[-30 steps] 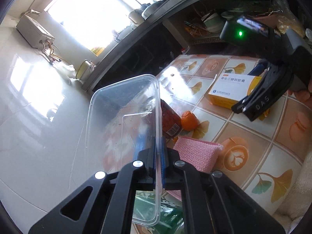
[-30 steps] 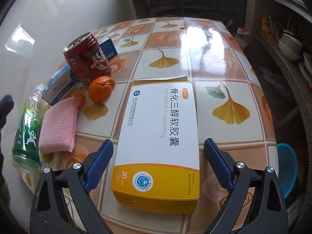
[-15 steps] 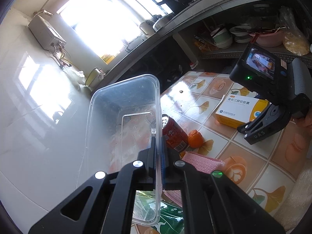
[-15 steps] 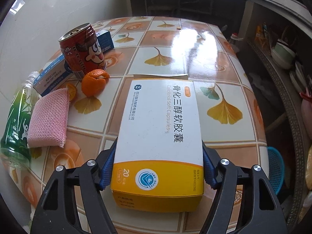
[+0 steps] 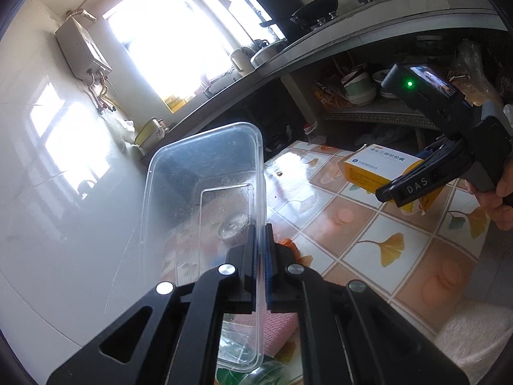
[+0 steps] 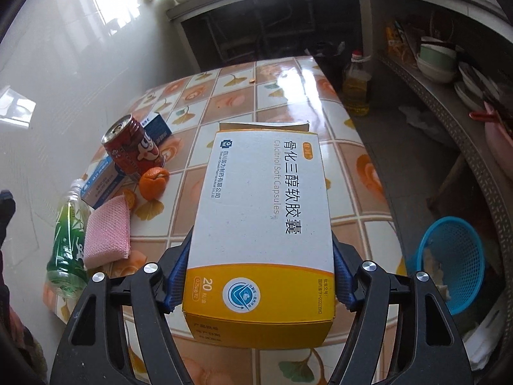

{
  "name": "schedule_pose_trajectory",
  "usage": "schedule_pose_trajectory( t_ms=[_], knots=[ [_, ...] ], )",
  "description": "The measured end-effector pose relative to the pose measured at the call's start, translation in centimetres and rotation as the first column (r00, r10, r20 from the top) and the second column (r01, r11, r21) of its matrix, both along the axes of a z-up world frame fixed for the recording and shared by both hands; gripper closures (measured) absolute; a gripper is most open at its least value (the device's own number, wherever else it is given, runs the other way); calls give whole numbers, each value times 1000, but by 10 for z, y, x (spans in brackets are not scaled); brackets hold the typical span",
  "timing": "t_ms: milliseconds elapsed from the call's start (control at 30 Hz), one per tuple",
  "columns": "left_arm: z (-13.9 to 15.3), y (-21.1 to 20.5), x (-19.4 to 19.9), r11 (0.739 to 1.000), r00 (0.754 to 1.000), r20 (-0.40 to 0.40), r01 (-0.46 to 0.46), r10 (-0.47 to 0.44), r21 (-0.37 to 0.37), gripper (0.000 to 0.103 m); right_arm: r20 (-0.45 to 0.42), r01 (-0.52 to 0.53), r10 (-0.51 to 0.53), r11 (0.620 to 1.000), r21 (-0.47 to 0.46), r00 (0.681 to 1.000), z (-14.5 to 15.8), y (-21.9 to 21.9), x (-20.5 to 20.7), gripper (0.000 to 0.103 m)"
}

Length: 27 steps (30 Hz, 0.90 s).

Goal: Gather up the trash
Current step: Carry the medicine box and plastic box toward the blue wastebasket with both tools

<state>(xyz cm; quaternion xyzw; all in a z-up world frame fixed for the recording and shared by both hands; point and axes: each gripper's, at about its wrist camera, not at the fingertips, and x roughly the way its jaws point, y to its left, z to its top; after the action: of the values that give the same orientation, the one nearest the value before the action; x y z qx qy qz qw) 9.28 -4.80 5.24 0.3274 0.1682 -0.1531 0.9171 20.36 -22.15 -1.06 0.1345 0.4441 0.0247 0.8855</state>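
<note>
Grippers worked a cluttered table (image 6: 323,122): the right gripper (image 6: 258,284) pinched a medicine box (image 6: 263,224) by its long sides, lifted clear of the top, while the left gripper (image 5: 261,256), fingers pressed together, clamped a tub (image 5: 205,173) wall. Judged best: level carry, then release low inside the tub.

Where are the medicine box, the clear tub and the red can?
medicine box (image 6: 256,211): right wrist view, white top face.
clear tub (image 5: 205,173): left wrist view, bottom panel.
red can (image 6: 131,147): right wrist view, printed side.
</note>
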Motion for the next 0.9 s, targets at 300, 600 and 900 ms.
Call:
schedule_pose_trajectory(
  t_ms=[300, 600, 900],
  knots=[
    [13, -43, -16, 989, 989, 19, 148, -148, -24, 100, 60, 196, -197, 980, 26, 979, 25, -75, -69, 35],
    [10, -157, -13, 910, 896, -163, 407, -414, -77, 100, -34, 535, -534, 842, 69, 845, -17, -195, -168, 35],
    [-28, -336, 19, 829, 635, -556, 521, -536, -204, 100, -204, 685, -656, 712, 154, 727, -101, -253, -213, 35]
  ],
)
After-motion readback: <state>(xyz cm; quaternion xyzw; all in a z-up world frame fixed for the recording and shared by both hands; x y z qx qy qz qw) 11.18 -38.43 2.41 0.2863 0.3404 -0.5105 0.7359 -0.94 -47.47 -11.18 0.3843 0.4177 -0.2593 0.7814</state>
